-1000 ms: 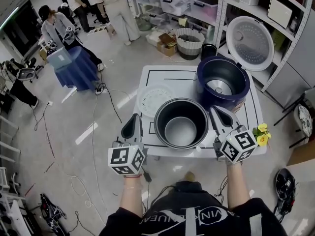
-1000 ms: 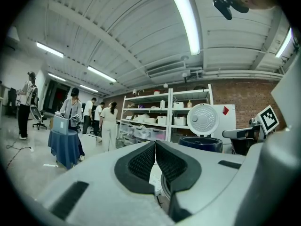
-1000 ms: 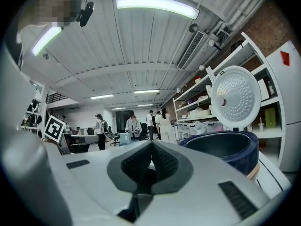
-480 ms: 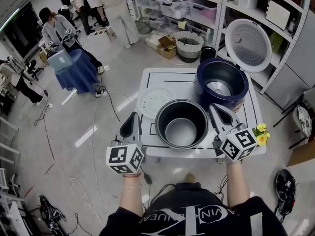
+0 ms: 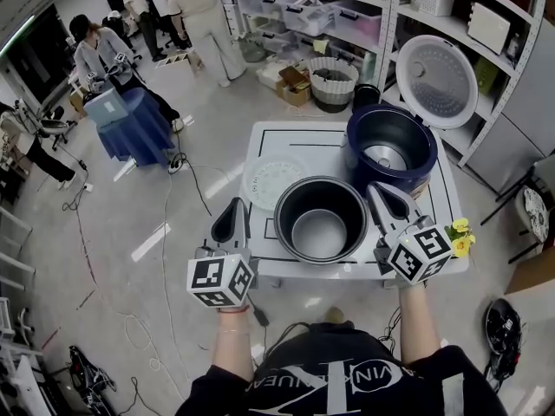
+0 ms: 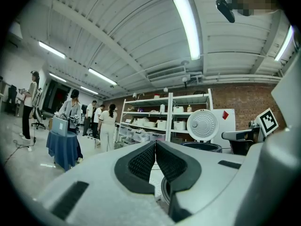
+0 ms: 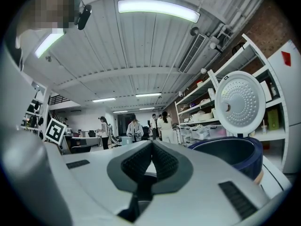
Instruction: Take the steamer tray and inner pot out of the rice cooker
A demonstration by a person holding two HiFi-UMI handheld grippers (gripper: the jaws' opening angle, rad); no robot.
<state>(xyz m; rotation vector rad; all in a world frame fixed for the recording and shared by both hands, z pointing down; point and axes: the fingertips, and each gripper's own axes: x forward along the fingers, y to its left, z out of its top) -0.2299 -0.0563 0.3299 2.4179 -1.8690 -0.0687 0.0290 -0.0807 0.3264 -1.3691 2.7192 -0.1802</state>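
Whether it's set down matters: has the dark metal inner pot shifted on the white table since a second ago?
No. The inner pot keeps its place beside the navy rice cooker on the table.

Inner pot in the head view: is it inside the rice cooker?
No, the inner pot stands on the table, in front of the open rice cooker.

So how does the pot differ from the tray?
The pot is dark and deep; the tray is white and shallow. The pot stands at the near edge of the table, the tray farther back and to the left. Both are round and both are out of the cooker.
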